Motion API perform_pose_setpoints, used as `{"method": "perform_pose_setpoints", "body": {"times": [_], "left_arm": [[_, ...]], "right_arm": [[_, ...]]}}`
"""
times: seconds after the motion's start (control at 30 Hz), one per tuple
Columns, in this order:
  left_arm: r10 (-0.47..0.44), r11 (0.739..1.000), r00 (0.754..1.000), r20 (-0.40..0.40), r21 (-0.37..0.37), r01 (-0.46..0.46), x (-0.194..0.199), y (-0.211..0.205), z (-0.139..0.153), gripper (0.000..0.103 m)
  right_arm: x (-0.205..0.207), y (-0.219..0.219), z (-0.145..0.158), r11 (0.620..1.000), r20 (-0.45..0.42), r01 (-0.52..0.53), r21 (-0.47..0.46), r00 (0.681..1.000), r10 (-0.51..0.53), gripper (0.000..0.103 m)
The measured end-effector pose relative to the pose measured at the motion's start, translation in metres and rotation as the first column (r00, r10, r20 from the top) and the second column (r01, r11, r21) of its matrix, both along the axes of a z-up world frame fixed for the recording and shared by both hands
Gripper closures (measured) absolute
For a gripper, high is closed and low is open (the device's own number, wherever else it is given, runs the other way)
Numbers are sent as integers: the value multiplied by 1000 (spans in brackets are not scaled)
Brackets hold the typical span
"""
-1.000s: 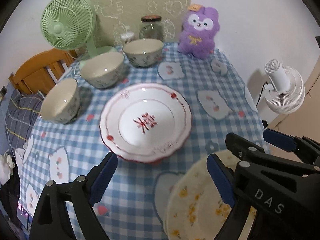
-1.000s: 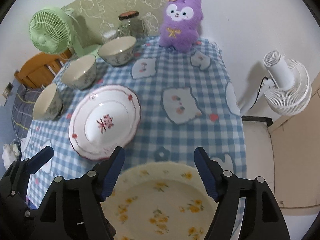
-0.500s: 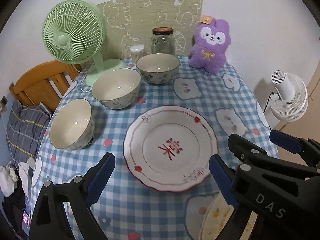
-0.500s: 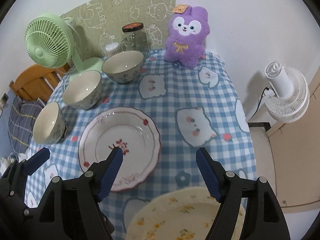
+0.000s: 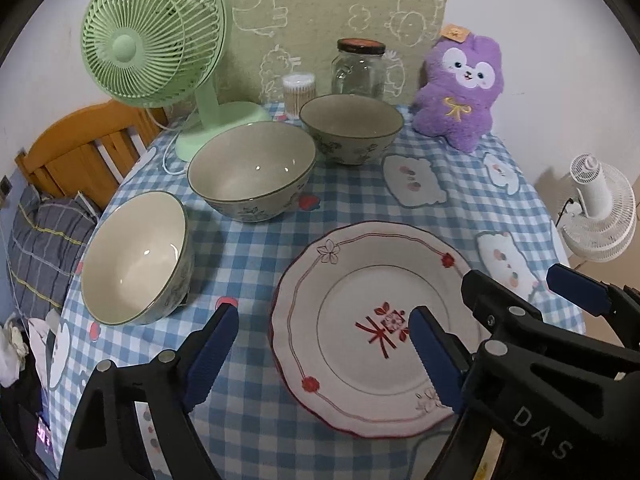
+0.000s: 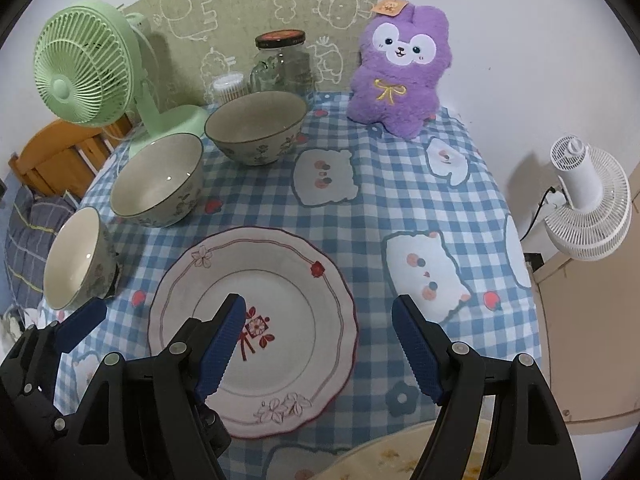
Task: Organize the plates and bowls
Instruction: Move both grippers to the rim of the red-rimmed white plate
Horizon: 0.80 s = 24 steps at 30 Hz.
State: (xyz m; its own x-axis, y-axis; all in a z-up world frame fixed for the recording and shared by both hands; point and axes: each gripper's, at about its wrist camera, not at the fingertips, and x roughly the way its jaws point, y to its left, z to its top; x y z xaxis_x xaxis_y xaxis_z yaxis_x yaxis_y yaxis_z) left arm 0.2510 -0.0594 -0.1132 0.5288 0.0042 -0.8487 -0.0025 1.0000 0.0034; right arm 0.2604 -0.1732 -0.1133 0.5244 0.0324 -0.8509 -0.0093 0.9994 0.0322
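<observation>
Blue-checked cloth covers the table, with a green fan and a purple plush along its far edge. Your red-patterned plate lies flat near the near edge; three bowls curve along the left side. Your left gripper, jaws just narrowed a little, and right gripper both stand spread with nothing between them. Glazed ceramic will likely be stiff, slick and breakable, so take the plate by its raised scalloped rim, squarely.
</observation>
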Motion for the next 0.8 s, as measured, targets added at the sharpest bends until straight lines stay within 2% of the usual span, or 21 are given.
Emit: {"method": "perform_pose_setpoints", "body": {"times": [0.63,0.8], "left_arm": [[25,1000,996,-87,-2,-25,26,7,-48,30],[38,999,991,-132,13,-37,30,8,-58,45]], "right_arm": [[29,3,-48,1000,-93,23,-2,995,-23,25],[34,2,-59,1000,-128,27,-5,991,-28,32]]}}
